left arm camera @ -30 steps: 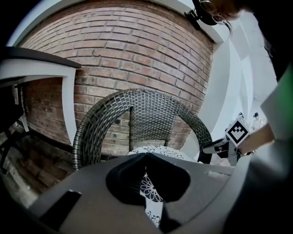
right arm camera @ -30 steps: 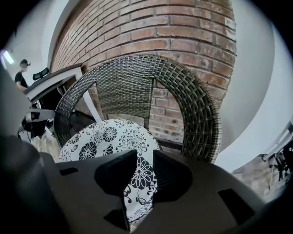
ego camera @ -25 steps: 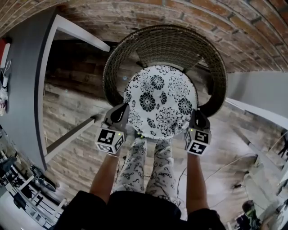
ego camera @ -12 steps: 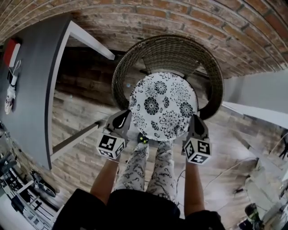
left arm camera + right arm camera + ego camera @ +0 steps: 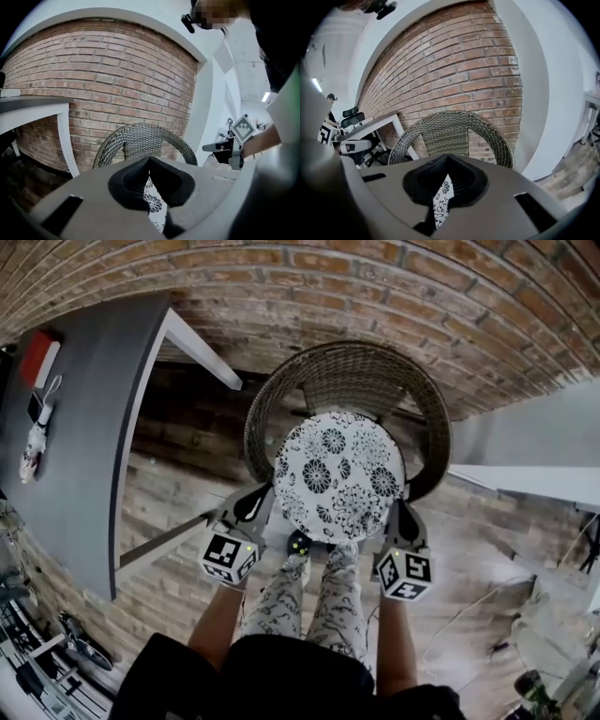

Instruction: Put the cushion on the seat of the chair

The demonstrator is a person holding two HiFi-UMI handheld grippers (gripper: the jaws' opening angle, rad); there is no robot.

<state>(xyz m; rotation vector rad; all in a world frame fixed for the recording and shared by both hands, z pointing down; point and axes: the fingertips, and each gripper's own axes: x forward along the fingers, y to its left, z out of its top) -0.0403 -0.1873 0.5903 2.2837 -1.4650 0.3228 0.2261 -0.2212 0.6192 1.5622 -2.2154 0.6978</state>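
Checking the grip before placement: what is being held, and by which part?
The floral cushion, held between both grippers: the left gripper is shut on its left edge, the right gripper on its right edge.

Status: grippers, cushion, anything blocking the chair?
Left gripper, right gripper both shut on cushion edges. Cushion held over chair, not released. Nothing seen in the way.

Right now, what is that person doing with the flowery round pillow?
A person is holding a round black-and-white flowered cushion by its edges. The left gripper pinches one side and the right gripper pinches the other. They hold it over the wicker chair that stands by the brick wall. Both grippers are shut on the cushion, so it has not been let go yet.
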